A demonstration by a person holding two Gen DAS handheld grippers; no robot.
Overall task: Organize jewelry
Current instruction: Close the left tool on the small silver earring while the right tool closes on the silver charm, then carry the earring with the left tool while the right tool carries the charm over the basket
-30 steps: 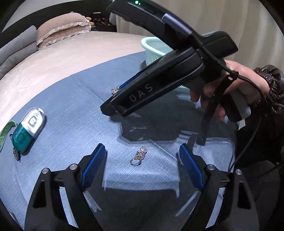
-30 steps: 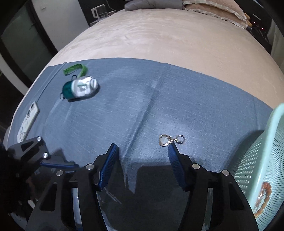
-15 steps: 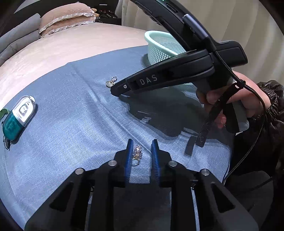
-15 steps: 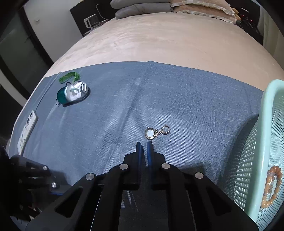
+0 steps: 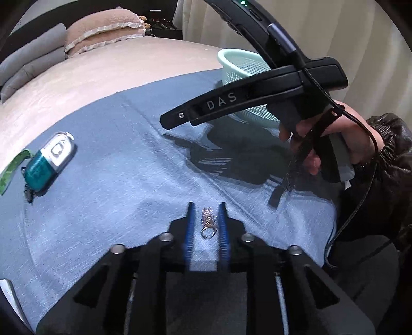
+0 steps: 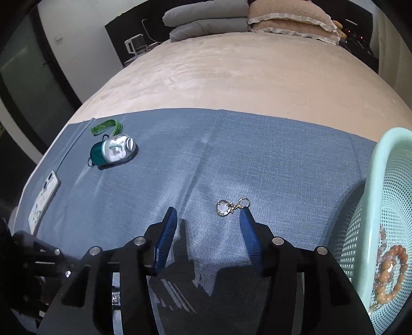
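A small silver ring charm (image 5: 208,223) lies on the blue cloth (image 5: 128,180) between the blue pads of my left gripper (image 5: 206,207). The jaws are opening and the pads stand clear of the charm. In the right wrist view a round silver pendant (image 6: 223,208) with a clasp ring rests on the cloth just ahead of my right gripper (image 6: 208,212), close to the right fingertip. Those jaws are opening too, and hold nothing. The right gripper's black body (image 5: 221,103) hovers over the cloth, held by a hand (image 5: 355,144).
A mint mesh basket (image 6: 373,180) at the cloth's right edge holds beaded bracelets (image 6: 391,270). A teal and white capsule case (image 6: 113,152) with a green strap and a phone (image 6: 43,198) lie at the left. Pillows (image 6: 283,18) sit at the bed's far end.
Both grippers went from wide apart to nearly shut, then parted again. The ring charm and the pendant stayed on the cloth. Both views have tilted up a little.
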